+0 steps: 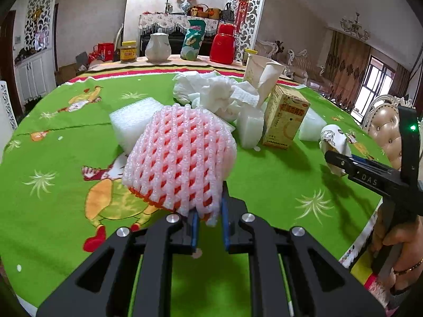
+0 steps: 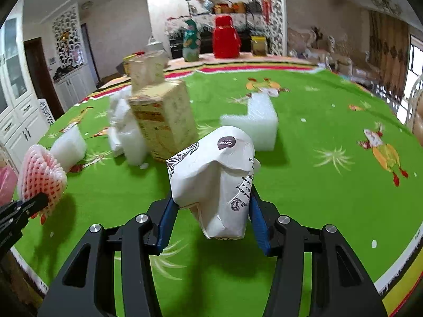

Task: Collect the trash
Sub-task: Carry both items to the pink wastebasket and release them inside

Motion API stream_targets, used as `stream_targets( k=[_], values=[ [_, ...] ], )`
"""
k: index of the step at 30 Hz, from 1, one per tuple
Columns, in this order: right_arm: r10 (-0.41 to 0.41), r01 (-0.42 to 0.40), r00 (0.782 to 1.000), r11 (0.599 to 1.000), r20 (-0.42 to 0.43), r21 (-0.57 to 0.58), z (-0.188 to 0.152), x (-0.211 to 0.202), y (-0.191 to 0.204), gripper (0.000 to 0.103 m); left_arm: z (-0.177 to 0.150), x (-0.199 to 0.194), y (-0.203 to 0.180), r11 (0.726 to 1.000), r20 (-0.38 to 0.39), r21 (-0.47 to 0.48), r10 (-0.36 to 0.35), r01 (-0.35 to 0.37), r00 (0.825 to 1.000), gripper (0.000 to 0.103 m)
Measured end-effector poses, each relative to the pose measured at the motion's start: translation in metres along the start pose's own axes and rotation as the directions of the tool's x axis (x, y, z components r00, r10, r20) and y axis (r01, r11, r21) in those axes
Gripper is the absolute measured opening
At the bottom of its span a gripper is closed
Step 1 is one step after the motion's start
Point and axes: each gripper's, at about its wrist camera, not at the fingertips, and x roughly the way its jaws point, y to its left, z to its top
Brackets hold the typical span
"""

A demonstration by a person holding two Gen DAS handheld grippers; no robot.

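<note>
Left claw [image 1: 208, 227]: closed on only the lower edge of the pink foam net [image 1: 179, 161], above the bench [image 1: 53, 137]; thin hold, may slip.
Right claw [image 2: 214, 227]: gripping the crumpled paper cup [image 2: 214, 182]; soft, may squeeze out.

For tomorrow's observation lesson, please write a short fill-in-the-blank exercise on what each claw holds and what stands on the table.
1. The left claw is shut on a pink foam ____.
2. The right claw grips a crushed paper ____.
3. The tablecloth is mainly ____.
4. The red jug stands at the table's ____ edge.

Missing words: net; cup; green; far
</note>
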Motion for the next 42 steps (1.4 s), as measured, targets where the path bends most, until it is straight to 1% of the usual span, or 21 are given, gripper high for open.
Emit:
stream_targets(
  k=[2, 8, 14, 19, 23, 30, 37, 42],
  values=[
    [0.018, -0.018, 1.0, 1.0, -0.003, -0.001, -0.003, -0.003, 0.003, 0.049, -0.002, -0.004, 0.003, 1.0, 0.009, 0.006, 0.01, -0.01, 1.0, 0.013],
    [0.046, -0.046, 0.999, 0.999, -0.003, 0.01, -0.014, -0.016, 0.01, 0.049, -0.007, -0.012, 0.01, 1.0, 0.009, 0.004, 0.007, -0.007, 1.0, 0.013],
    [0.072, -0.072, 0.997, 0.997, -0.007, 0.005, -0.029, -0.031, 0.022, 0.049, -0.009, -0.02, 0.002, 0.999, 0.019, 0.032, 0.005, -0.006, 1.0, 0.014],
    [0.098, -0.098, 0.995, 0.995, 0.03, 0.002, -0.038, -0.05, 0.037, 0.049, -0.013, -0.031, -0.008, 0.997, 0.047, 0.077, 0.007, -0.011, 0.999, 0.014],
    [0.111, -0.11, 0.991, 0.994, 0.074, -0.019, -0.041, -0.064, 0.053, 0.049, -0.018, -0.048, -0.009, 0.995, 0.092, 0.097, 0.021, -0.03, 0.996, 0.014],
    [0.16, -0.155, 0.98, 0.986, 0.114, -0.057, -0.044, -0.076, 0.084, 0.049, -0.021, -0.072, 0.008, 0.994, 0.155, 0.079, 0.058, -0.071, 0.986, 0.014],
    [0.2, -0.188, 0.973, 0.976, 0.118, -0.11, -0.045, -0.077, 0.117, 0.049, -0.027, -0.085, 0.034, 0.995, 0.171, 0.039, 0.082, -0.09, 0.982, 0.014],
    [0.231, -0.215, 0.966, 0.967, 0.117, -0.139, -0.045, -0.079, 0.141, 0.049, -0.033, -0.096, 0.053, 0.992, 0.188, 0.021, 0.118, -0.125, 0.975, 0.014]
  ],
)
